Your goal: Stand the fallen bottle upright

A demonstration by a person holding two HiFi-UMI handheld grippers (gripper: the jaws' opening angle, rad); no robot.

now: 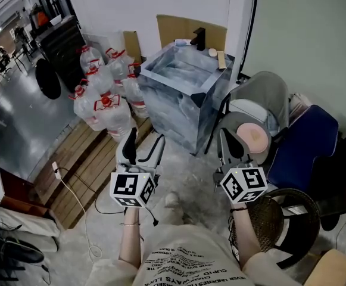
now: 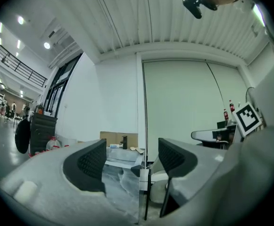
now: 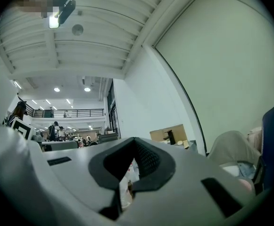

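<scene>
I hold both grippers out level over the floor. My left gripper point(image 1: 144, 148) point(image 2: 132, 155) is open, its dark pads wide apart with nothing between them. My right gripper point(image 1: 228, 145) point(image 3: 135, 142) is shut, its tips meeting on nothing. Several large clear water bottles with red caps point(image 1: 104, 94) stand clustered on the floor ahead at the left, beyond the left gripper. I cannot tell whether any of them lies on its side. A table wrapped in plastic film point(image 1: 181, 94) point(image 2: 122, 166) stands straight ahead, seen through the left gripper's jaws.
A black pump dispenser point(image 1: 199, 38) and small items sit on the wrapped table. Grey and blue chairs point(image 1: 262, 109) crowd the right. A round wicker stool point(image 1: 280, 219) is by my right arm. A white cable point(image 1: 71, 195) and wooden boards point(image 1: 83, 159) lie at the left.
</scene>
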